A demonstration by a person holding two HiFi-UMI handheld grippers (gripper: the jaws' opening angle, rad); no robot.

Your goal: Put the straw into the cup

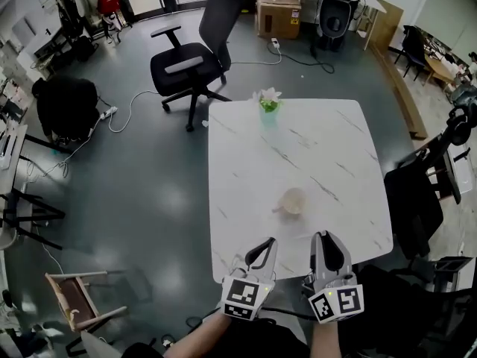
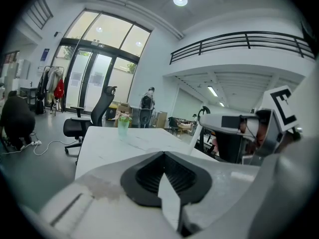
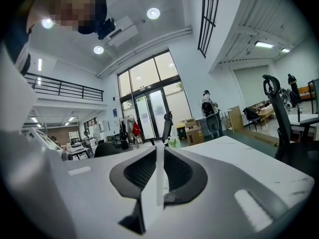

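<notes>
Here, a pale cup (image 1: 293, 200) sits on the white marbled worktop (image 1: 328, 148), toward the near edge, its mouth showing from above. Both grippers hover at that near edge, on the person's side of the cup, neither touching it. The right gripper (image 1: 322, 239) is just short of the cup and slightly to its right. In the right gripper view its fingers (image 3: 185, 176) are drawn in narrow on a thin white straw (image 3: 159, 173), which stands upright between the dark pads and pokes up past their tips. The left gripper (image 1: 266, 245) is just short of the cup and a little to its left, beside the right one but apart from it. In the left gripper view its fingers (image 2: 149, 176) are pressed together with nothing between them. Beyond the cup, at the worktop's far edge, stands a small green vase with a white flower (image 1: 268, 101). Farther off than that, a black office chair (image 1: 190, 62) is on the grey floor.
</notes>
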